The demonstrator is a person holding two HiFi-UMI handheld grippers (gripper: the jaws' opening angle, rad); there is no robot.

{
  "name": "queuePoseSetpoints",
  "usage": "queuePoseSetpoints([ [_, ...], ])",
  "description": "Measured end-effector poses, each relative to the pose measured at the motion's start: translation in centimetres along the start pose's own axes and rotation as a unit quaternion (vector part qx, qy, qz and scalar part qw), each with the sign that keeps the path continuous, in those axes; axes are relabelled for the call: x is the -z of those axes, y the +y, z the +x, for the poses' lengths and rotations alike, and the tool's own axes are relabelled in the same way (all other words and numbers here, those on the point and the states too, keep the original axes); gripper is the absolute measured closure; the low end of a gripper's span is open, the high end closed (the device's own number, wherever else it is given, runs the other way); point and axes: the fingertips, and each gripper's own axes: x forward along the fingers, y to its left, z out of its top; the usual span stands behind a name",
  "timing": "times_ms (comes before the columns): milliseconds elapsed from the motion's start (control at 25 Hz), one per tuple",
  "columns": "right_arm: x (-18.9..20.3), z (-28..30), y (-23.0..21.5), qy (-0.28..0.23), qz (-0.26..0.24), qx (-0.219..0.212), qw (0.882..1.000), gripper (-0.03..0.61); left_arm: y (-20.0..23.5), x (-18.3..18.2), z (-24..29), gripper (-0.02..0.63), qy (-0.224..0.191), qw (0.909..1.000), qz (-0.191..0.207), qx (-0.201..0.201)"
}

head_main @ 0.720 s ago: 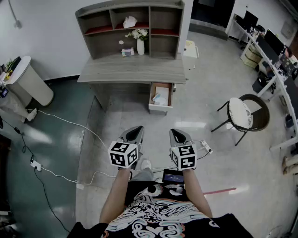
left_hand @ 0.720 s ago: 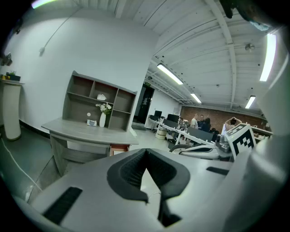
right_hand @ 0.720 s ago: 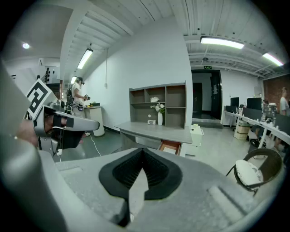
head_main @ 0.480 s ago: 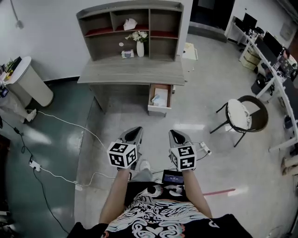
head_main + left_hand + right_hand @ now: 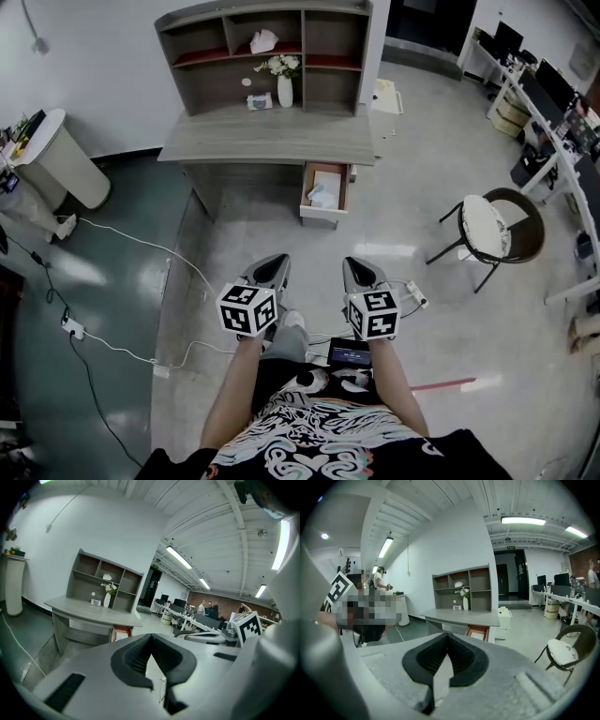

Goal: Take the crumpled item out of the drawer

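Both claws hang side by side, well short of the table (image 5: 272,141). The left claw (image 5: 275,260) has its jaws pressed together at the tips, nothing between them. The right claw (image 5: 354,264), just beside it, is pinched closed and empty too. Far ahead of both, the drawer (image 5: 322,218) stands pulled out under the table's edge. The pale crumpled item (image 5: 322,196) lies inside, untouched.
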Motion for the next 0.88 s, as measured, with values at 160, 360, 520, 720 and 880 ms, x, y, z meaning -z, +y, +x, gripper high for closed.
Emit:
queuePoseSetpoints([
  [160, -0.1, 1.5, -1.2, 0.005, 0.001, 0.0, 1.0, 0.574, 0.8, -0.3, 2.1, 0.614, -0.001, 0.9999, -0.012, 0.005],
  [360, -0.4, 5.2, -4.1, 0.012, 0.016, 0.005, 1.0, 0.574, 2.8, -1.1, 6.5, 0.614, 0.013, 0.9998, -0.01, 0.007],
  [520, -0.9, 10.3, -6.9, 0.033, 0.022, 0.007, 0.999, 0.574, 6.1, -2.7, 11.7, 0.613, 0.026, 0.9994, -0.021, 0.012],
  [720, -4.1, 17.8, -10.3, 0.038, 0.039, 0.006, 0.998, 0.573, 11.1, -6.9, 18.9, 0.614, 0.038, 0.9989, -0.021, 0.018],
  [880, -5.8, 23.0, -12.9, 0.055, 0.034, 0.017, 0.998, 0.574, 14.6, -9.3, 24.3, 0.614, 0.051, 0.9979, -0.022, 0.031],
])
